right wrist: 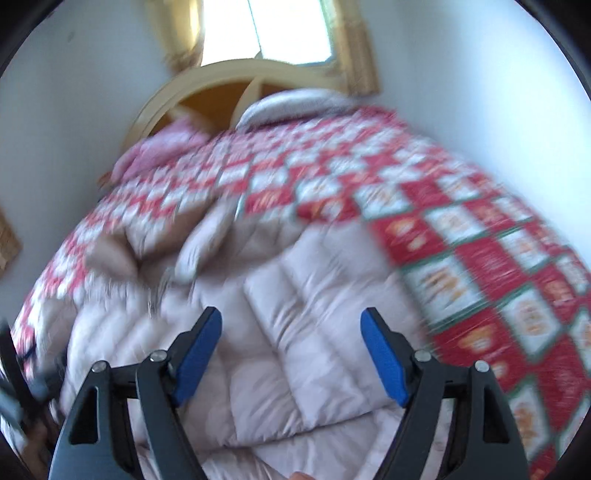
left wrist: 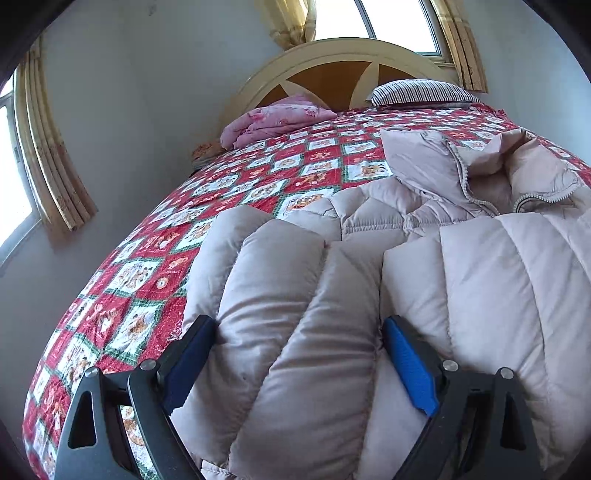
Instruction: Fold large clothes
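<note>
Jacket (left wrist: 295,332) (puffy, beige) bulges between wide left claw (left wrist: 299,369); right claw (right wrist: 291,354) wide, seemingly above it.

Daylight pours in from the far window (left wrist: 399,22), blown out to white, with a second bright window (left wrist: 11,184) at the left. The left wrist view is sharp; soft shadows sit in the folds of the jacket (left wrist: 480,277). The right wrist view is smeared with motion blur across the bedspread (right wrist: 480,240). Both views curve strongly, with black corners.
</note>
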